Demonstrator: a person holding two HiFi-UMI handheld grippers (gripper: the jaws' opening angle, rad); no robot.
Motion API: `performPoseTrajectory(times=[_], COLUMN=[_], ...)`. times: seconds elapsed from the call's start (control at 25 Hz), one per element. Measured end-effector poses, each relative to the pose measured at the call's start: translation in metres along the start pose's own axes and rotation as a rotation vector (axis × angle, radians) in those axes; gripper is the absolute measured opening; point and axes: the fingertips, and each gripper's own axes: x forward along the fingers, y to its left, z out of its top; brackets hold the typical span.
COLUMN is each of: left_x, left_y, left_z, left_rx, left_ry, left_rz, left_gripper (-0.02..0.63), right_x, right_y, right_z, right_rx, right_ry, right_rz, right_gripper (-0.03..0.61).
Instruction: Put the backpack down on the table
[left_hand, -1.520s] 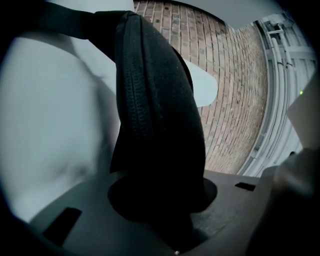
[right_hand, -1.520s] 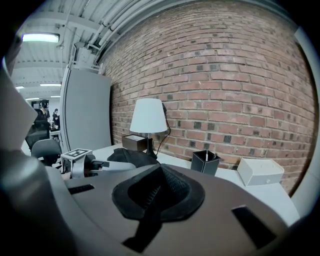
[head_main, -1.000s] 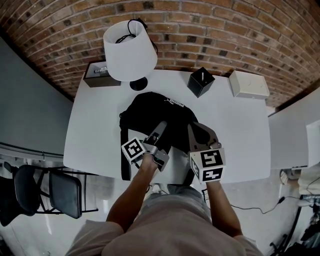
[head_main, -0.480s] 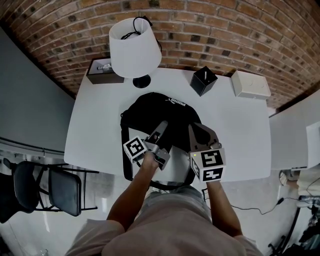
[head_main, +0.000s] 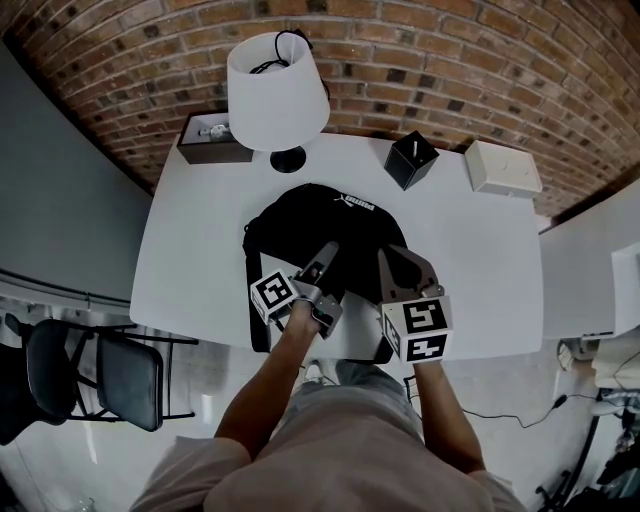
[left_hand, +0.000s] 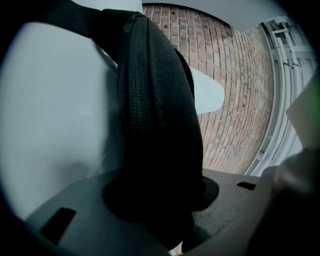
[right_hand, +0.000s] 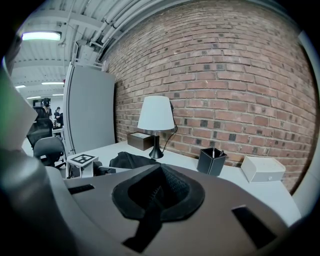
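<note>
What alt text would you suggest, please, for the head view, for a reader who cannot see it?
From above, a black backpack rests on a white table, with a person's left tongs and right tongs at its near edge; the left tongs have just been opening around it. A lamp, pen holder and white box stand by the brick wall.

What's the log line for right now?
black fabric backpack: lying on white table | left claw: just opening, backpack between | right claw: gripping black strap

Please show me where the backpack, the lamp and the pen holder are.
backpack (head_main: 310, 222), head view, on its black upper face
lamp (head_main: 275, 90), head view, on the white shade
pen holder (head_main: 409, 168), head view, on its black side
</note>
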Motion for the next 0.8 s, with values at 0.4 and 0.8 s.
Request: performPoseTrajectory(times=[0.4,0.8], left_x=[-0.010,-0.023], left_y=[0.009,0.010], left_z=[0.001,0.001], left_rx=[0.010,-0.003], left_ry=[0.027,0.039], left_rz=[0.035,0.045], left_gripper=[0.169,0.206], right_x=[-0.005,-0.010], right_y=[0.016,0.037], right_z=[-0.005,-0.011], right_rx=[0.010,0.014], right_ry=[0.006,0.008], right_rz=[-0.013,-0.017], right_gripper=[0.000,0.000])
